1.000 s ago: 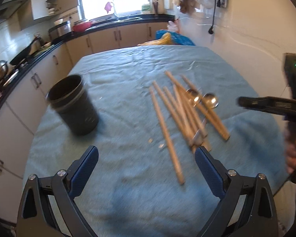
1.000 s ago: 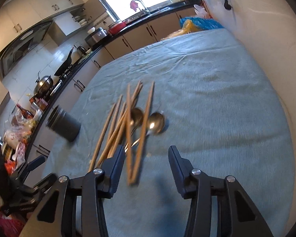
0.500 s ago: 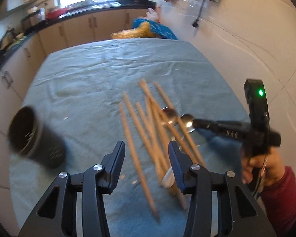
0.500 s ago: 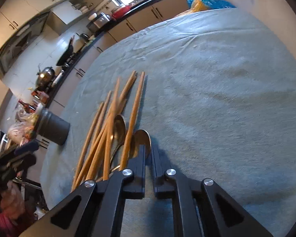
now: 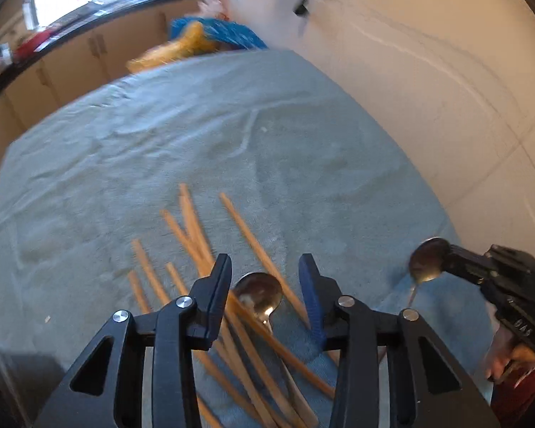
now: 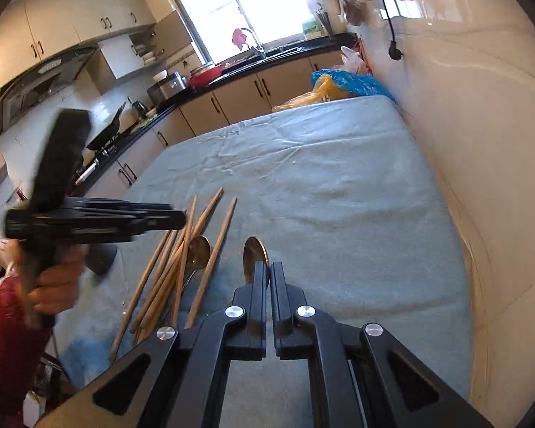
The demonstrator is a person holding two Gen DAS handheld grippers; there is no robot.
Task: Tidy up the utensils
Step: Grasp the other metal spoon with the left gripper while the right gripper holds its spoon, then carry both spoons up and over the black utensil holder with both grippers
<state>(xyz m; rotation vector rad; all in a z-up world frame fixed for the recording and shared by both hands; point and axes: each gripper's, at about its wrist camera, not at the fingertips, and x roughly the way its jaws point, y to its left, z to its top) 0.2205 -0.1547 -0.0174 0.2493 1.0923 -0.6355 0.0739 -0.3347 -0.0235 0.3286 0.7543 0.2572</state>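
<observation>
Right gripper (image 6: 269, 273) is clamped on one spoon (image 6: 255, 255), bowl sticking out past the fingertips and lifted clear of the grey cloth (image 6: 339, 185); the left camera shows that same spoon hanging off to the side. My left gripper (image 5: 264, 278) is over the pile, jaws closing at a middling gap with the second spoon (image 5: 258, 294) lying between them but not yet pinched. So I read this as the picking stage, spoons first. Next I need to sink the left fingers so they straddle that spoon's neck alone. The trouble is the chopsticks (image 5: 196, 235): several cross under and beside the spoon, one right along the bowl, and could get nipped too. The dark holder cup (image 6: 101, 256) sits half hidden behind my left hand (image 6: 59, 281), well apart from the pile.
</observation>
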